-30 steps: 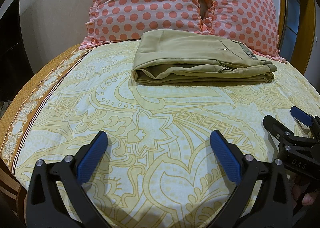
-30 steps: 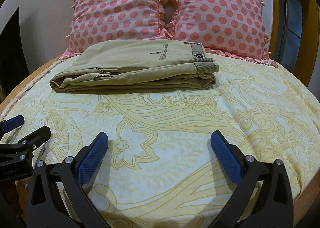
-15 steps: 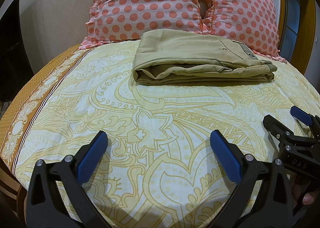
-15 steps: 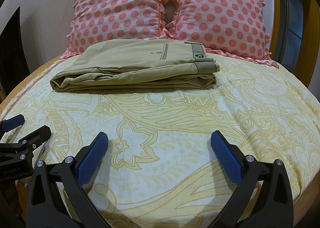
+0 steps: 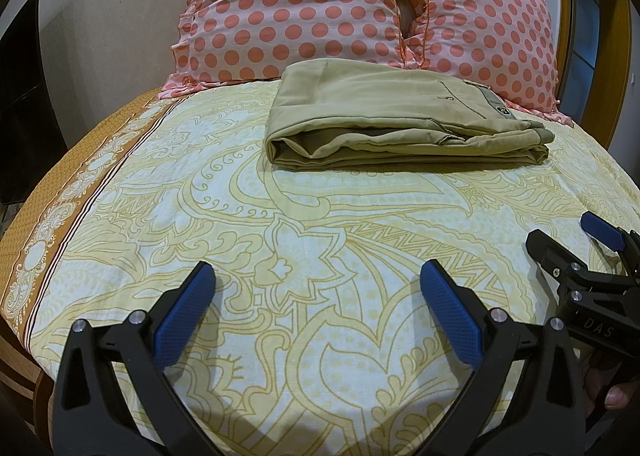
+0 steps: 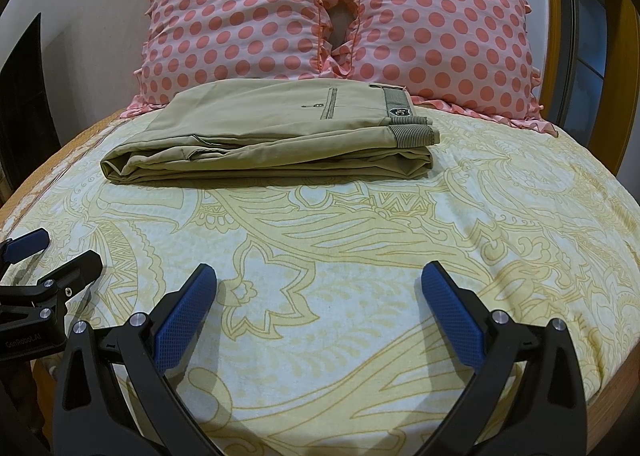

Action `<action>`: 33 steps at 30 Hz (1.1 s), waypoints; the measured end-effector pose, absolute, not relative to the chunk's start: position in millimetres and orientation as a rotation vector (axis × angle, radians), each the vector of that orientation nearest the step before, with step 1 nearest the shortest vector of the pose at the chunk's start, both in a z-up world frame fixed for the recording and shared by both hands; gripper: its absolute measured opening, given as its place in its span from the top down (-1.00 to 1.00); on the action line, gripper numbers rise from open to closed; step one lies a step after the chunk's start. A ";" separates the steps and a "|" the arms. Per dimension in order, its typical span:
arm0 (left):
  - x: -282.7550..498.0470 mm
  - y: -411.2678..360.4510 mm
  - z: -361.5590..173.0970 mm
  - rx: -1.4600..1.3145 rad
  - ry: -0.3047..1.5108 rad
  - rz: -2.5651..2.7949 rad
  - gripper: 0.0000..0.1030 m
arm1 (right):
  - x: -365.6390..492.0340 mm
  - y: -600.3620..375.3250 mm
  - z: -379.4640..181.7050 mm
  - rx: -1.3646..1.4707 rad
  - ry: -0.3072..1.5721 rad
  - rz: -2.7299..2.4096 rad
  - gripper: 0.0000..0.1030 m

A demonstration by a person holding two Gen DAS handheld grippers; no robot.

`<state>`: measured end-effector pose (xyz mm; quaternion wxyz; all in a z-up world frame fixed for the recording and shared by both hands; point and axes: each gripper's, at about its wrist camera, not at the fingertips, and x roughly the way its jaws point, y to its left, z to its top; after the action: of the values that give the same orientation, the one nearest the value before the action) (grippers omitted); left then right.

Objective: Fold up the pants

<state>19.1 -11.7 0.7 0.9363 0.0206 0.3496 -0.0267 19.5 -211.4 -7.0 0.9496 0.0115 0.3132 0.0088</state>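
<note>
The pants (image 5: 404,123) lay folded on the bed (image 5: 280,256), just before the pillows (image 5: 296,7); both the left hand-held gripper (image 5: 316,276) and right hand-held gripper (image 6: 318,276) stood wide, empty, well short of the pants

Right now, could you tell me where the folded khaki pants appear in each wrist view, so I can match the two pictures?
Left wrist: the folded pants lie upper centre-right on the bedsheet, beyond the open left gripper.
Right wrist: the pants lie upper centre-left, beyond the open right gripper.
Shared landmark: the polka-dot pillows directly behind the pants.
</note>
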 end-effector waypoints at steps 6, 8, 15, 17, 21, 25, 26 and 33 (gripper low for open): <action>19.2 -11.7 0.8 0.042 0.715 -0.055 -0.97 | 19.4 -211.7 -7.1 0.023 0.638 0.019 -0.97; 19.2 -11.6 0.7 0.042 0.715 -0.055 -0.97 | 19.3 -212.0 -7.2 0.023 0.637 0.019 -0.97; 19.3 -11.6 0.7 0.042 0.715 -0.054 -0.97 | 19.2 -211.9 -7.1 0.023 0.637 0.019 -0.97; 19.3 -11.6 0.8 0.042 0.715 -0.055 -0.97 | 19.3 -211.9 -7.0 0.022 0.638 0.020 -0.97; 19.3 -11.9 1.1 0.042 0.715 -0.055 -0.97 | 19.2 -212.1 -7.0 0.022 0.638 0.020 -0.97; 19.4 -12.1 1.2 0.042 0.717 -0.054 -0.97 | 19.3 -212.1 -6.9 0.022 0.638 0.021 -0.97; 19.6 -11.7 0.9 0.043 0.719 -0.054 -0.97 | 19.3 -212.1 -6.9 0.022 0.638 0.021 -0.97; 21.9 -10.2 0.2 0.043 0.735 -0.054 -0.97 | 19.4 -212.3 -7.0 0.022 0.638 0.022 -0.97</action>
<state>21.9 -10.2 0.2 0.9327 0.0208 0.3592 -0.0266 19.4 -212.3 -7.0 0.9495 0.0107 0.3135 0.0107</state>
